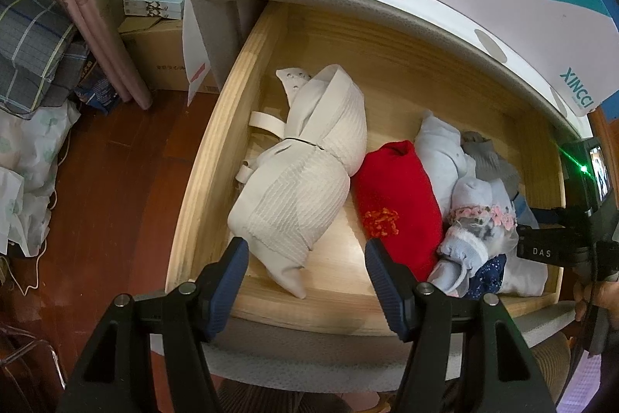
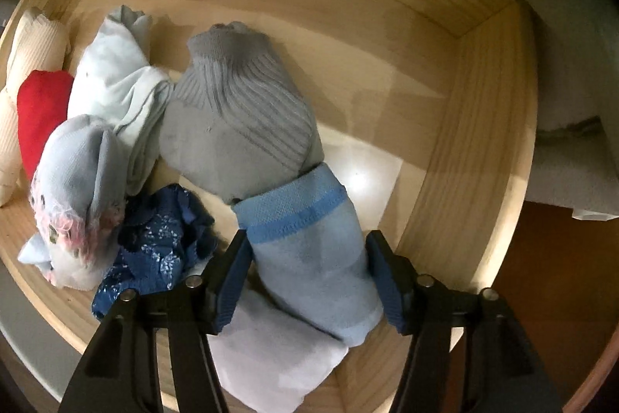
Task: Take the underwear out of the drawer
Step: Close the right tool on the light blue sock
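Right claw [image 2: 307,271] spread around the blue sock [image 2: 309,258] in the drawer [image 2: 464,126], maybe touching; left claw [image 1: 305,268] spread, empty.

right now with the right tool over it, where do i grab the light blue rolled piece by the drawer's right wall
Grip the light blue roll across its middle, below the darker blue band, coming straight down from above. It lies lengthwise between the open right tool fingers, so they close across its narrow width. The drawer wall stands close on the right, so avoid a sideways approach.
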Demonstrator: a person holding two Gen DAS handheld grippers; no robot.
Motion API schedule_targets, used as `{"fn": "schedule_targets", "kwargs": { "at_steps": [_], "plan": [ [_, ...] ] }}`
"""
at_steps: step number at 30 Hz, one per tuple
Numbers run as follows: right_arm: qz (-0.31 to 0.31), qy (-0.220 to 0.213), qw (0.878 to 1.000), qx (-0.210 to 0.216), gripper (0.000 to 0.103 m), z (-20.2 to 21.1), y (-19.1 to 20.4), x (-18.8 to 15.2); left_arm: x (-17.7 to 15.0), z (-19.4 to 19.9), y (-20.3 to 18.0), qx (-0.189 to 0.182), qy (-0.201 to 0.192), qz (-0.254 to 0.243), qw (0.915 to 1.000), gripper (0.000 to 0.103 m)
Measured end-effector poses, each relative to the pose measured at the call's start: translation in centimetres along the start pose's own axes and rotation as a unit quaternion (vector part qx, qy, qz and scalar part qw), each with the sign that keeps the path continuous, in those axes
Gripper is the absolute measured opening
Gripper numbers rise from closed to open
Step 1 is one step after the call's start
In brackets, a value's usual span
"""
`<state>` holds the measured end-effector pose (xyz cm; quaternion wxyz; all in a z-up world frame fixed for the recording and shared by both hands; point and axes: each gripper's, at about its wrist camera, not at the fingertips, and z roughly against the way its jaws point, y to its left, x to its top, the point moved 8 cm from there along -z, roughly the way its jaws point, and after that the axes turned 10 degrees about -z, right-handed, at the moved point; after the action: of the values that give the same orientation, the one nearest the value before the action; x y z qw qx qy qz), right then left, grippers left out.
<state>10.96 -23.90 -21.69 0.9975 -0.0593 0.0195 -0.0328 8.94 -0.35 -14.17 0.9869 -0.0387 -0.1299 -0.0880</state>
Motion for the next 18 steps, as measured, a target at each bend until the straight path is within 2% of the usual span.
{"fn": "schedule_targets", "kwargs": {
  "at_steps": [2,6,18],
  "plan": [
    [-0.003,-0.003,1.0,-0.002,0.049,0.4,1.0,-0.3,0.0,0.0,0.0,0.0,0.0,0.001,1.0,0.064],
    [-0.025,-0.022,0.999,-0.008,0.042,1.6,-0.4,-1.7,0.1,0.1,0.1,0.002,-0.003,0.0,1.0,0.064],
    [-0.057,-0.075,0.995,0.016,0.041,9.4,-2.2,-1.1,0.0,0.3,-0.2,0.003,-0.003,-0.009,1.0,0.064]
  ]
}}
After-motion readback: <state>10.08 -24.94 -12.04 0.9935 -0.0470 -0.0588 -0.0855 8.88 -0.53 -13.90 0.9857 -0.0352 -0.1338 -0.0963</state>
